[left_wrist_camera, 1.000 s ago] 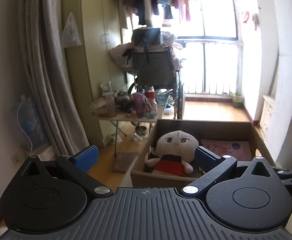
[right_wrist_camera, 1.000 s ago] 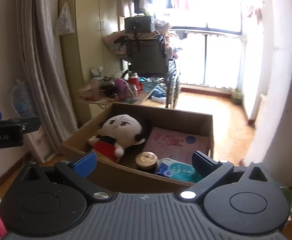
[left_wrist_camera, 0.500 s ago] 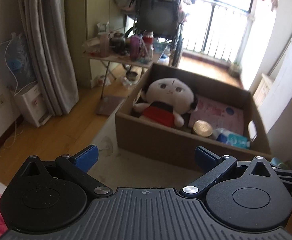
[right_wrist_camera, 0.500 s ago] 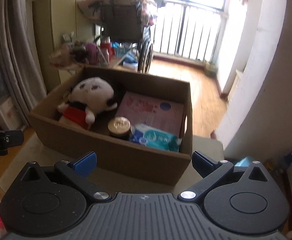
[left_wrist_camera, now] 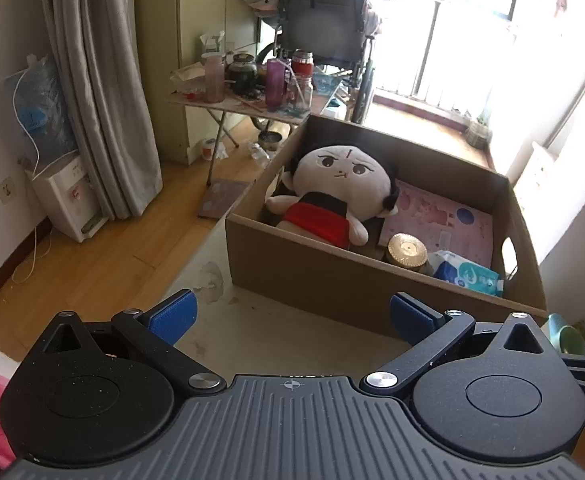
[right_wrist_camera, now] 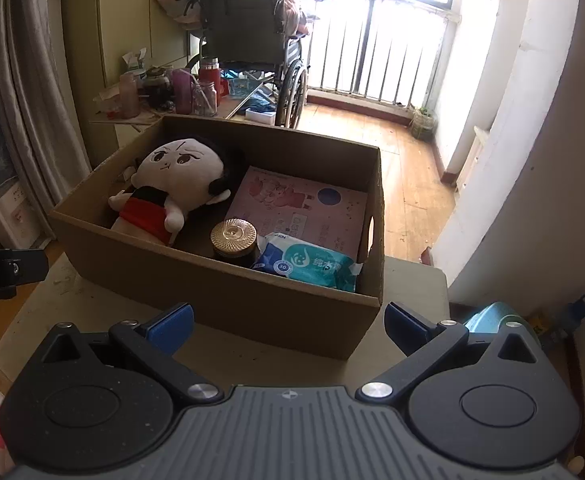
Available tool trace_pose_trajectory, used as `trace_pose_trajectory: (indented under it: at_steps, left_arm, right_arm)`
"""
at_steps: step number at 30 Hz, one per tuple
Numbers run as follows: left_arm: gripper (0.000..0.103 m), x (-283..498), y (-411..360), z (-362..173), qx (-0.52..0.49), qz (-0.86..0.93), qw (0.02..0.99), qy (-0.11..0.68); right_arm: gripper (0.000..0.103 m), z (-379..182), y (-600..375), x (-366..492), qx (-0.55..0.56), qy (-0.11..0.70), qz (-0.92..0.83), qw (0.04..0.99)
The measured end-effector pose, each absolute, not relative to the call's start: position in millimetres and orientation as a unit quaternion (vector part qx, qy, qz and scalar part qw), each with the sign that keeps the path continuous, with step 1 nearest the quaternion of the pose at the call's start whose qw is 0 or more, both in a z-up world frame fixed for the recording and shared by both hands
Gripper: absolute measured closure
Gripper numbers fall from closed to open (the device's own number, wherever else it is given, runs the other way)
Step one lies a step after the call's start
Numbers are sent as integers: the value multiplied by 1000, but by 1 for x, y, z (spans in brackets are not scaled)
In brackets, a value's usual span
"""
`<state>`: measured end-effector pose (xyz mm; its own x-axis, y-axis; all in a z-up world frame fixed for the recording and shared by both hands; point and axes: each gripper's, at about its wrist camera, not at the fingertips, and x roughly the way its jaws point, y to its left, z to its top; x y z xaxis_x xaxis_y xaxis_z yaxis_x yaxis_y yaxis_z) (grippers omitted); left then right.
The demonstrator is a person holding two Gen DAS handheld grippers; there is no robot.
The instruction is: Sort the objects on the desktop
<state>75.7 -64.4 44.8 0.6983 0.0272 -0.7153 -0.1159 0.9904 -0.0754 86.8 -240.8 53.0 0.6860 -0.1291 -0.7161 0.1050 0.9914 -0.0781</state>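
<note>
Both tongs hang above the pale tabletop (right_wrist_camera: 412, 276), side by side, each spread wide with nothing between its blue pads. Just ahead of the left gripper (left_wrist_camera: 292, 316) and the right gripper (right_wrist_camera: 288, 322) sits an open brown cardboard box (right_wrist_camera: 220, 292). Inside it, towards the left, a white-faced plush doll in a red-and-black outfit (right_wrist_camera: 172, 188) lies on its back. A flat pink printed box (right_wrist_camera: 304, 208) fills the right side. Nearest the tongs stand a dark round jar with a gold ribbed lid (right_wrist_camera: 233, 236) and, touching it on the right, a blue-and-teal pack of wet wipes (right_wrist_camera: 308, 262).
</note>
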Motion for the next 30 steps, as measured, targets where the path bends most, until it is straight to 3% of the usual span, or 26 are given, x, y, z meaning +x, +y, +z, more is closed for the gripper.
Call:
trace_pose_trajectory:
  at_steps: [30]
  left_arm:
    - [0, 88, -66, 34, -63, 35, 910, 409]
  right_arm:
    - [0, 46, -242, 99, -17, 409, -73, 909]
